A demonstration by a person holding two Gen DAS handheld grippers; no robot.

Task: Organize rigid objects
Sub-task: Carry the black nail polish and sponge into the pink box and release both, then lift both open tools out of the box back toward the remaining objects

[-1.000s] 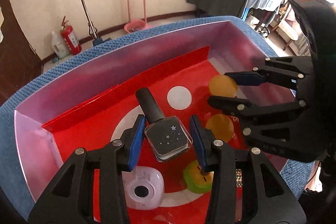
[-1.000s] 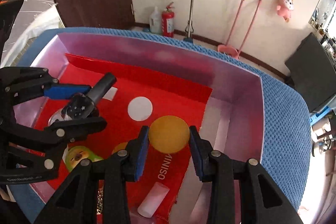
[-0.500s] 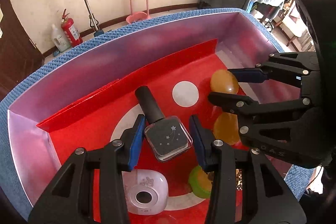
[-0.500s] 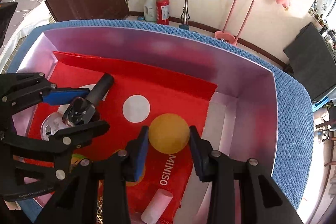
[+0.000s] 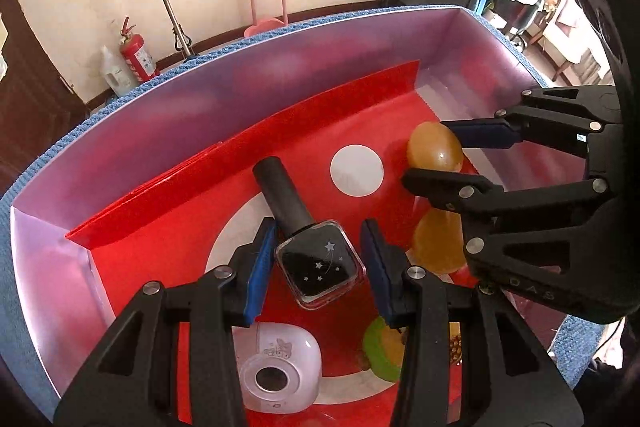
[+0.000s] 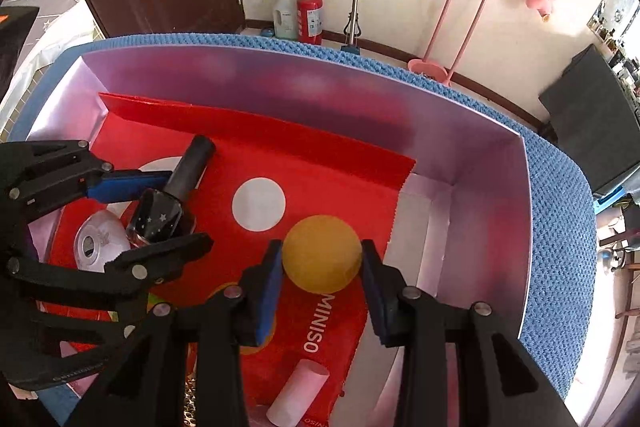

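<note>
A black nail polish bottle (image 5: 316,259) with star marks and a black cap sits between the pads of my left gripper (image 5: 320,265); narrow gaps show on both sides, so the jaws stand open around it. It also shows in the right wrist view (image 6: 164,215). My right gripper (image 6: 322,269) is shut on an orange ball (image 6: 322,253), held above the red liner (image 6: 320,163) of the pink box (image 6: 520,227). The ball also shows in the left wrist view (image 5: 434,149), between the right gripper's fingers (image 5: 488,139).
In the box lie a second orange ball (image 5: 438,243), a white round device (image 5: 276,371), a green and yellow toy (image 5: 380,347) and a pale pink cylinder (image 6: 298,391). The box stands on a blue knitted surface (image 6: 560,211). Its walls rise on all sides.
The left gripper's jaws have opened slightly around the nail polish bottle. Both grippers have risen and pulled back over the box. The right gripper keeps hold of the orange ball.
</note>
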